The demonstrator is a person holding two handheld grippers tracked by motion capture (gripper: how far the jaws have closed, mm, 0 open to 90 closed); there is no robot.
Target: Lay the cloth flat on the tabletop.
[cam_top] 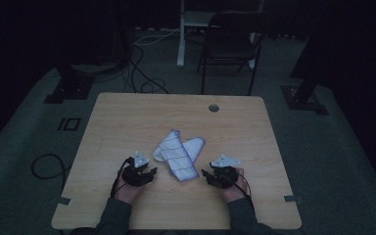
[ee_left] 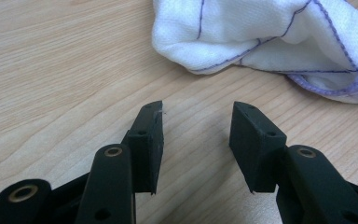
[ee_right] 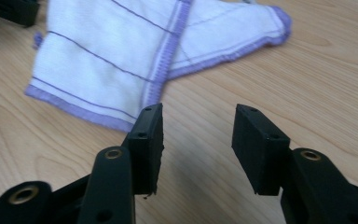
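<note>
A white cloth (cam_top: 178,154) with purple edging and thin purple lines lies folded on the wooden table (cam_top: 127,112), near its middle. My left gripper (cam_top: 149,172) rests on the table just left of the cloth, jaws apart with bare wood between them; in the left gripper view the cloth's rounded fold (ee_left: 256,42) lies ahead of the open gripper (ee_left: 198,116). My right gripper (cam_top: 205,174) sits just right of the cloth, open and holding nothing. In the right gripper view the cloth's hemmed corner (ee_right: 121,60) lies ahead and left of the gripper (ee_right: 198,119).
A round cable hole (cam_top: 214,107) sits near the table's far edge. Behind the table stand a dark folding chair (cam_top: 230,44) and a white post (cam_top: 181,34). Cables (cam_top: 142,78) trail over the dim floor. Black stands (cam_top: 73,81) flank the table.
</note>
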